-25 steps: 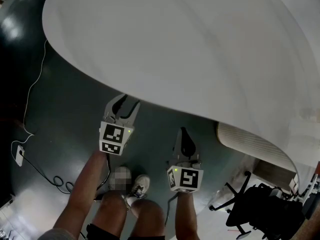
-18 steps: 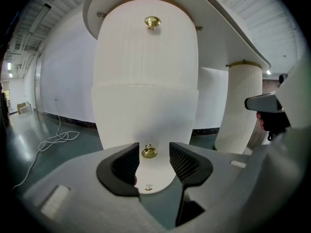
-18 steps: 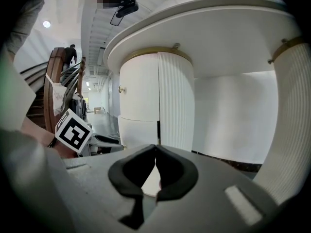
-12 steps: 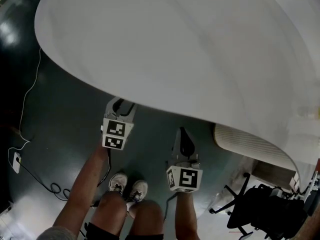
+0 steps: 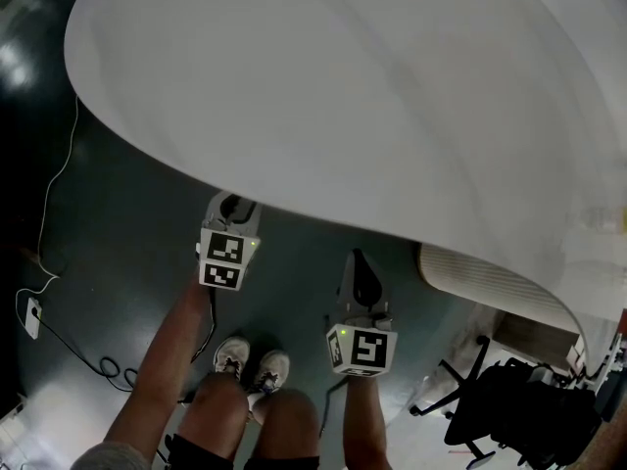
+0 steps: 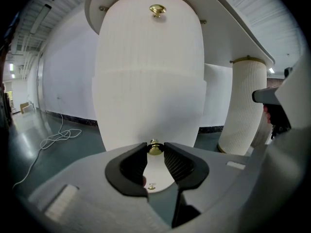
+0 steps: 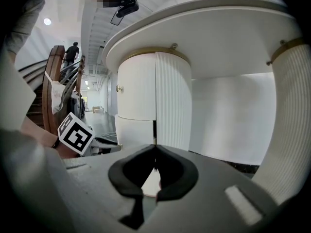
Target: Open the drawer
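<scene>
Under the white tabletop point(image 5: 372, 86) stands a rounded white cabinet with two drawer fronts. The upper drawer carries a brass knob point(image 6: 157, 9). The lower drawer point(image 6: 146, 106) has its own brass knob point(image 6: 155, 148), which sits between the tips of my left gripper point(image 6: 155, 152). Those jaws are closing and both pads touch the knob. In the head view the left gripper point(image 5: 235, 207) reaches under the table edge, its tips hidden. My right gripper point(image 5: 359, 260) hangs shut and empty to the right, clear of the cabinet; its jaws point(image 7: 155, 152) meet.
A ribbed white column point(image 6: 243, 106) stands right of the cabinet, also seen as the ribbed column point(image 5: 480, 277) in the head view. A black office chair point(image 5: 509, 409) is at the lower right. A cable point(image 5: 59, 184) runs over the dark floor on the left. The person's legs and shoes point(image 5: 252, 360) are below.
The left gripper has moved forward under the table edge, so its wide-open jaws are hidden there now. The right gripper has stayed where it was.
</scene>
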{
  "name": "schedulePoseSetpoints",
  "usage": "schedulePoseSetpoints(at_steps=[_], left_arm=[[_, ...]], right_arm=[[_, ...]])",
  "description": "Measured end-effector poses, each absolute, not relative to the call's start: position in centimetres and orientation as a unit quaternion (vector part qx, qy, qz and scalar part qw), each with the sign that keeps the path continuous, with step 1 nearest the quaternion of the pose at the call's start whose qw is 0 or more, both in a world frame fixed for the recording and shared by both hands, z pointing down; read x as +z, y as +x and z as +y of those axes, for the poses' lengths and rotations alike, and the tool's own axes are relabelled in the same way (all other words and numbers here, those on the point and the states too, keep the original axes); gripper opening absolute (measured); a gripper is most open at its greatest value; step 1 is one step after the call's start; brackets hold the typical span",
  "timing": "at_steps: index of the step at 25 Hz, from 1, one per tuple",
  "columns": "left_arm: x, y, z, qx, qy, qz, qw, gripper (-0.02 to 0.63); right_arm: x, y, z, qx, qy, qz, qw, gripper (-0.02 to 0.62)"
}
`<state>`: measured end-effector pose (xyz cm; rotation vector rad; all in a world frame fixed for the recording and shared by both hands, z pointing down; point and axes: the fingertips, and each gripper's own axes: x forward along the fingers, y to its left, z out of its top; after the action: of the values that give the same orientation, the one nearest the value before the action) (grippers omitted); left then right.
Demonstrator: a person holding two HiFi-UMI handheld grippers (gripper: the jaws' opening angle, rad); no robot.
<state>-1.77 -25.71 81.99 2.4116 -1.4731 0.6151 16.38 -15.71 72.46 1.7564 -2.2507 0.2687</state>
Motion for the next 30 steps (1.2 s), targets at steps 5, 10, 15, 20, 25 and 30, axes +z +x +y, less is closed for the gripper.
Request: schedulePoseSetpoints(at_steps=[5,10,15,20,25,30], left_arm=[[82.0,-2.2,-24.7,0.21,0.829,-0.501,0.129,0.117],[82.3,-2.8,-23.4,0.219,0.828,-0.498,0.135,0.117],[82.3,-3.3,-22.0,0.226,0.826,-0.496,0.145,0.117],[82.5,-3.9,-20.1,0.234,0.821,-0.497,0.158,0.117],[82.6,-5.1,-18.2,0.241,0.818,-0.495,0.168,0.117],[82.7,-5.8,-16.3,0.251,0.814,-0.493,0.178,0.117]], right_arm=[[72.3,16.1,-15.6,0.095,0.606,-0.778,0.138,0.006],[72.0,15.1,-15.0,0.1,0.601,-0.78,0.139,0.006],[71.6,14.3,-14.2,0.108,0.596,-0.783,0.142,0.006],[71.4,13.9,-12.9,0.117,0.591,-0.784,0.151,0.006],[71.2,13.3,-11.7,0.127,0.591,-0.781,0.156,0.006],[71.0,13.0,-10.5,0.136,0.59,-0.779,0.162,0.006]])
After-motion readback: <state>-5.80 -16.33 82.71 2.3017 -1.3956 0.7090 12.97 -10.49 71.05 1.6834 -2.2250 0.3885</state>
